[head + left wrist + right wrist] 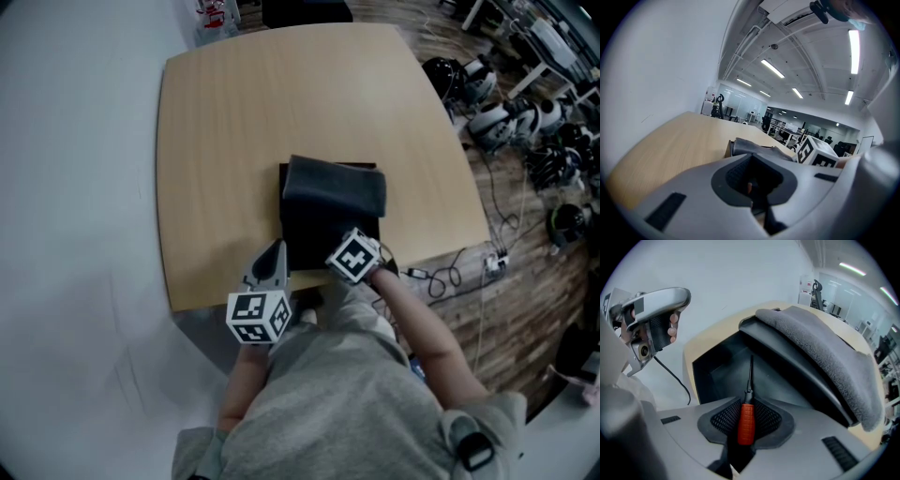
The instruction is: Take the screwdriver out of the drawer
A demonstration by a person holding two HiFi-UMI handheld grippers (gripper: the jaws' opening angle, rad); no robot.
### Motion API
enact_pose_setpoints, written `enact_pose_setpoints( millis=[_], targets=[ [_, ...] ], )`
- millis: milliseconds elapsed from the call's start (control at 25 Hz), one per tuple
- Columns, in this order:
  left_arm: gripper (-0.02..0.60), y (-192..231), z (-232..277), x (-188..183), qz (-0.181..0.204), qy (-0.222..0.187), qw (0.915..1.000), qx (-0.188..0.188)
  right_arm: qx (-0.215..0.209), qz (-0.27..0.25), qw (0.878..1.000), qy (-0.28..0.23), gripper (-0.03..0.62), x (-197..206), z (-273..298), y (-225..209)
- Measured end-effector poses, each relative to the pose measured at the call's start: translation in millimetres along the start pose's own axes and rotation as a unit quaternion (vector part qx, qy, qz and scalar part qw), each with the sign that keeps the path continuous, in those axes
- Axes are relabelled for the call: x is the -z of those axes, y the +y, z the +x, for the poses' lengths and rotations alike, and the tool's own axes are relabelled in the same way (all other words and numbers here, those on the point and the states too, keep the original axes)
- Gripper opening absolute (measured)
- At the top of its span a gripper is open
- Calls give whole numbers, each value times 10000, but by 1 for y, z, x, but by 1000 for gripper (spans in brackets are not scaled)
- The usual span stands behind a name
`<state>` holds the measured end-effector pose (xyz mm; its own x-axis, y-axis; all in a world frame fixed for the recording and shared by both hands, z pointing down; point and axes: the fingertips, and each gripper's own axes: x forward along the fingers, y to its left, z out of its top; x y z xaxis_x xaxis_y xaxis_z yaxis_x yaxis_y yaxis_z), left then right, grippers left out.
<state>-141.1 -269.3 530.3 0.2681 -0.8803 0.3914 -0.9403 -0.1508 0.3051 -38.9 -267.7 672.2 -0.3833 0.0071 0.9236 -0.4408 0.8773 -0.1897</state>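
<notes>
- The person's forearms, in grey sleeves (pixel 427 342), reach forward from the body to the near edge of the table (pixel 234 112).
- The left gripper (pixel 278 248) is held low over the table's near edge, just left of the drawer (pixel 305 253). It points forward at a shallow downward tilt.
- Its jaws stand slightly apart with nothing between them.
- The right gripper view shows the person's fingers (pixel 672 328) curled round the left gripper's handle.
- The left cube (pixel 258 317) and the right cube (pixel 354 255) carry black-and-white square markers. These are the only print that can be made out.
- The right gripper (pixel 746 408) points steeply down over the open drawer.
- Its pads are clamped on the red handle of the screwdriver (pixel 746 425).
- The black shaft runs on past the jaw tips into the dark drawer interior. Whether the tip touches the drawer floor cannot be told.
- A grey cloth (pixel 333 187) lies draped over the dark unit behind the drawer.
- The labels on the red-and-white items (pixel 214 14) at the table's far edge are too small to read.
- Cables (pixel 450 277) and dark equipment (pixel 506 117) lie on the wood floor to the right.
</notes>
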Motion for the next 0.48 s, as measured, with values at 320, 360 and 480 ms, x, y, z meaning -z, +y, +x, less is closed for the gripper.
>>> enact_pose_setpoints(
  millis=[320, 360, 480],
  targets=[
    [0, -11, -18, 2, 63, -22, 9999, 130, 343, -105, 9989, -291, 86, -7, -27, 8],
    [0, -13, -21, 3, 75, -27, 9999, 153, 384, -109, 9987, -319, 86, -7, -30, 9],
    [0, -16, -27, 5, 102, -36, 9997, 217, 559, -136, 9976, -389, 86, -9, -38, 10]
  ],
)
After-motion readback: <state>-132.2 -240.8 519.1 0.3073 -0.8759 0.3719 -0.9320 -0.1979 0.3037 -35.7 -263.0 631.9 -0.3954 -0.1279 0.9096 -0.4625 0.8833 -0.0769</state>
